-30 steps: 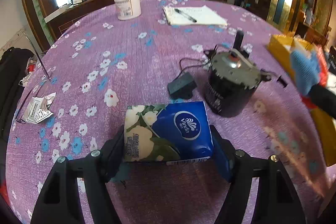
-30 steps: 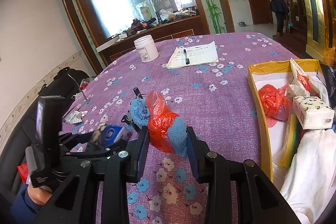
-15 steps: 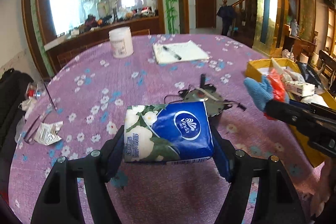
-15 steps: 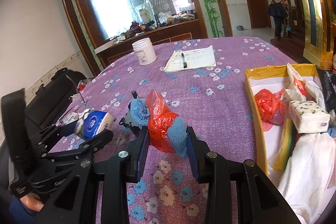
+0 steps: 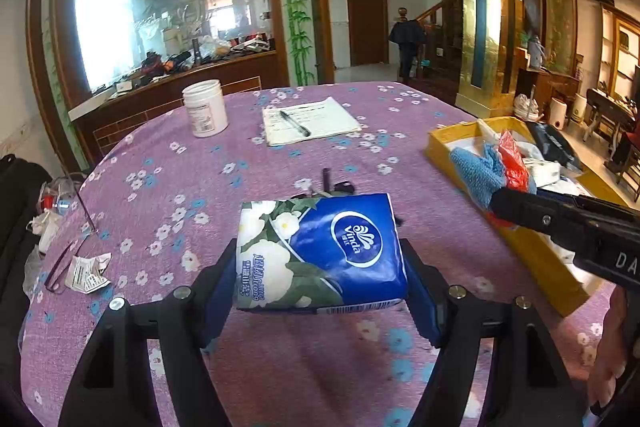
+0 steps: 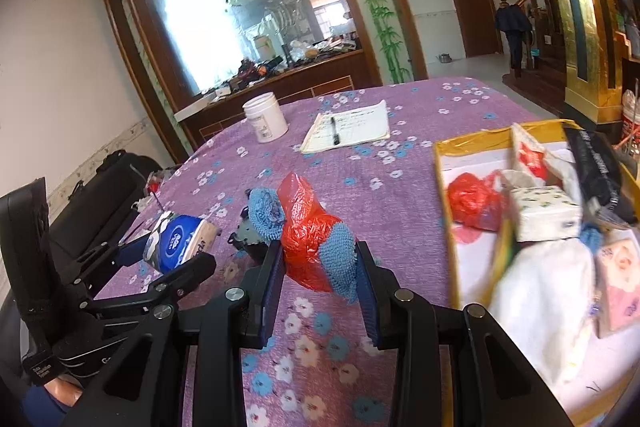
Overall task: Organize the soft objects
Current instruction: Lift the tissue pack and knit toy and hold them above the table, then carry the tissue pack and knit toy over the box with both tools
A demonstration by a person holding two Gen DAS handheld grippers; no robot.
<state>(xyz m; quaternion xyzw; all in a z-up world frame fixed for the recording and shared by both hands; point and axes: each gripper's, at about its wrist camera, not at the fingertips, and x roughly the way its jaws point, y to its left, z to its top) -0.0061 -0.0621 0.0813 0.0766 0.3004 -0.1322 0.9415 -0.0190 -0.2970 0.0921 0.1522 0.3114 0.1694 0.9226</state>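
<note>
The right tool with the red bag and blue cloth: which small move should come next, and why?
Probably carry it a little further right, over the yellow box, then open. The right tool grips the red bag and blue cloth above the purple tablecloth, short of the box, where other soft things lie, such as a tissue pack.

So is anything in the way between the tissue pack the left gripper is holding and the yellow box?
Yes: the right gripper, shut on a blue cloth and red plastic bag, hangs between the tissue pack and the yellow box.
</note>
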